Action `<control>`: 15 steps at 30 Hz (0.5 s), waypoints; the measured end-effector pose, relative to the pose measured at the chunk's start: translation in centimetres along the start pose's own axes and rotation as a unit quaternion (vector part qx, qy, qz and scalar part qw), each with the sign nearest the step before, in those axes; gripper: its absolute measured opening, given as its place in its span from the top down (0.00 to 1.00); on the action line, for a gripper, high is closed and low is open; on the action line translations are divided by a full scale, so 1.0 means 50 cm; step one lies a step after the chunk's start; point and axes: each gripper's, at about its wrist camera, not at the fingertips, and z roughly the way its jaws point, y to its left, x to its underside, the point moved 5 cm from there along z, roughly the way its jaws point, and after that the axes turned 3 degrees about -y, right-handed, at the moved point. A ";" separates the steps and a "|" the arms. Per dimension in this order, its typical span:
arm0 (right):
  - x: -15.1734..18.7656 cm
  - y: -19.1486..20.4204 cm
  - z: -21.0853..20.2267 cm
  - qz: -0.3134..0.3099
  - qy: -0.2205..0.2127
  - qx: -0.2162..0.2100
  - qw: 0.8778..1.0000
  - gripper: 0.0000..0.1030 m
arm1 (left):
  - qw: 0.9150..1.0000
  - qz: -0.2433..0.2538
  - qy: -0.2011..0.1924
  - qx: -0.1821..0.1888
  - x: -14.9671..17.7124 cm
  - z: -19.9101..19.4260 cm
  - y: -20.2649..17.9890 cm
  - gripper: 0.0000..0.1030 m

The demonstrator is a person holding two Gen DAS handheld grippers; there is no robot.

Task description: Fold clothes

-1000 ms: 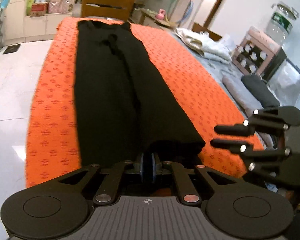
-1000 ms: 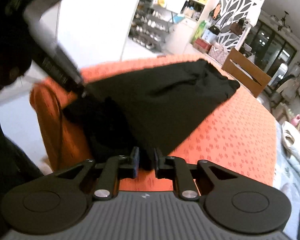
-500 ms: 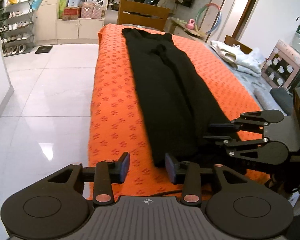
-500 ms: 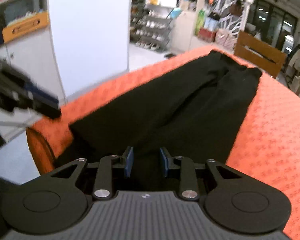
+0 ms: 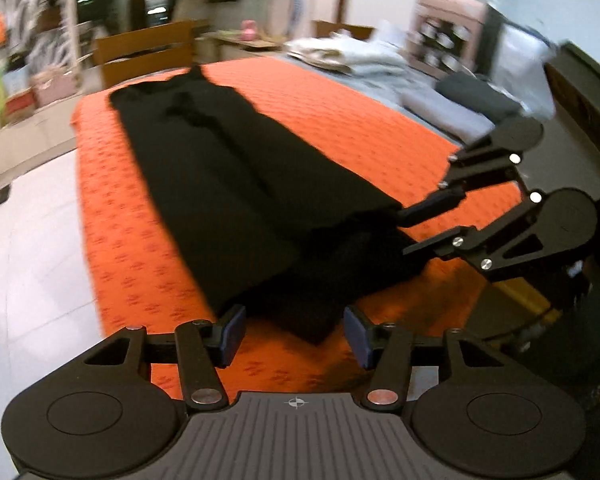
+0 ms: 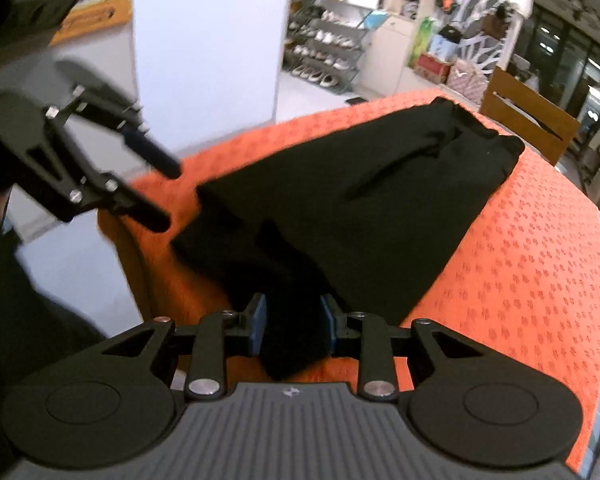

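Observation:
A long black garment (image 5: pixel 228 168) lies folded lengthwise on the orange bedspread (image 5: pixel 340 120). Its near end is bunched, with one flap (image 5: pixel 312 320) reaching toward the bed's edge. My left gripper (image 5: pixel 296 334) is open just short of that flap and holds nothing. In the right wrist view it hovers open at the upper left (image 6: pixel 166 196), off the bed corner. My right gripper (image 6: pixel 293 324) is open with the garment's dark near corner (image 6: pixel 292 344) lying loosely between its fingers. From the left wrist it shows at the right (image 5: pixel 408 232), fingers apart at the cloth's edge.
A wooden chair back (image 5: pixel 144 52) stands past the far end of the bed. Grey bedding, pale clothes (image 5: pixel 348 60) and pillows (image 5: pixel 460 100) lie to the right. White tiled floor (image 5: pixel 24 260) runs along the left. A white pillar (image 6: pixel 204 40) and shoe rack (image 6: pixel 324 60) stand beyond.
My left gripper went from shut on the garment's end to open and drew back. My right gripper's fingers spread wider. The garment's near end now rests on the bed.

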 end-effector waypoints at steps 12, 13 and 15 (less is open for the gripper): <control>0.042 0.020 -0.008 -0.018 0.018 0.008 1.000 0.55 | 0.996 0.070 0.027 -0.050 0.010 0.045 -0.017 0.58; 0.043 0.017 -0.009 -0.011 0.017 0.011 1.000 0.55 | 0.996 0.067 0.025 -0.052 0.011 0.044 -0.017 0.60; 0.046 0.012 -0.009 0.000 0.017 0.013 1.000 0.54 | 0.997 0.060 0.024 -0.052 0.011 0.043 -0.017 0.65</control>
